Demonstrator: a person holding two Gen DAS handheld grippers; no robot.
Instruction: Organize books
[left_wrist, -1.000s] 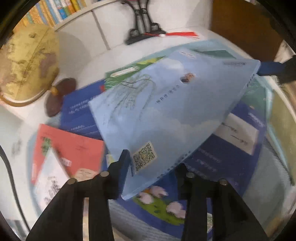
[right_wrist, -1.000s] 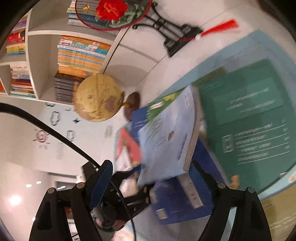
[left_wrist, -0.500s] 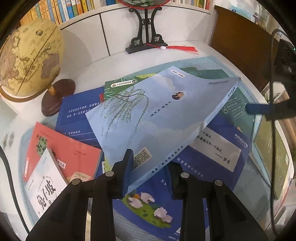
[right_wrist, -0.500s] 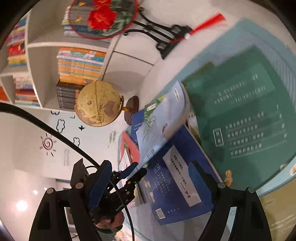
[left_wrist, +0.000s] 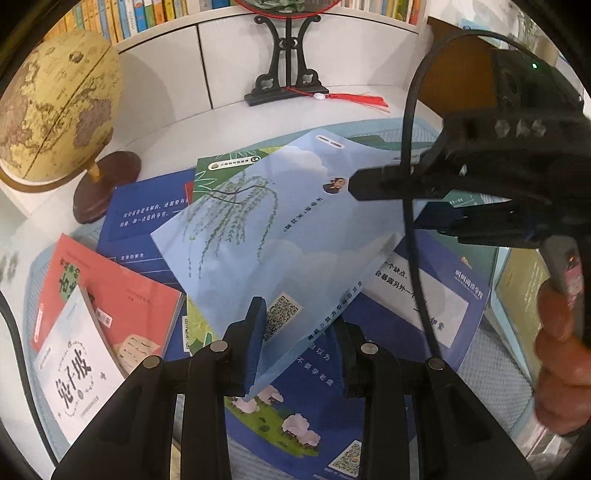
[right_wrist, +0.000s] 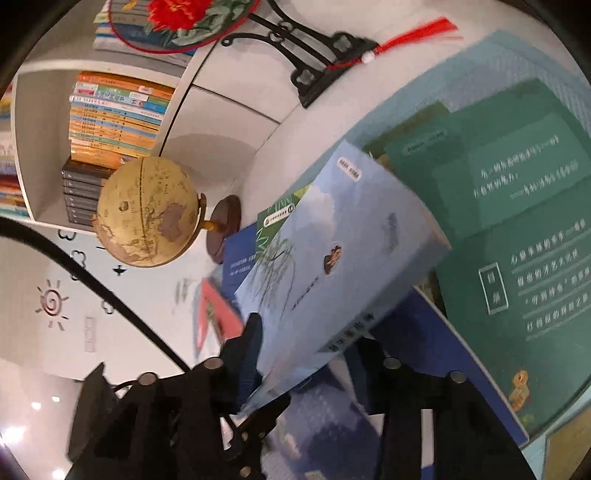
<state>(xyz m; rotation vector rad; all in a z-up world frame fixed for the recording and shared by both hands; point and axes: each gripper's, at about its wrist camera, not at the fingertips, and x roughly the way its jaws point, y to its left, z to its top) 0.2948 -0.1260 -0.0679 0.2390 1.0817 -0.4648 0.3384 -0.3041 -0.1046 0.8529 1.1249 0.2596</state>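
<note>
Above the desk, two hand-held grippers share one blue book.

Left hand-held gripper pinches its near corner. Right hand-held gripper sits around the far corner, jaws part open. Book's long side runs between them, over the pile. White book reads "兔子坡".

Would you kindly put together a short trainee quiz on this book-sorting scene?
1. True or false: the left tool grips the light blue book near its QR code.
2. What stands beside the scattered books? A) globe B) lamp C) vase
3. Fill in: the tassel by the black stand is ___.
Key: 1 true; 2 A; 3 red.
</note>
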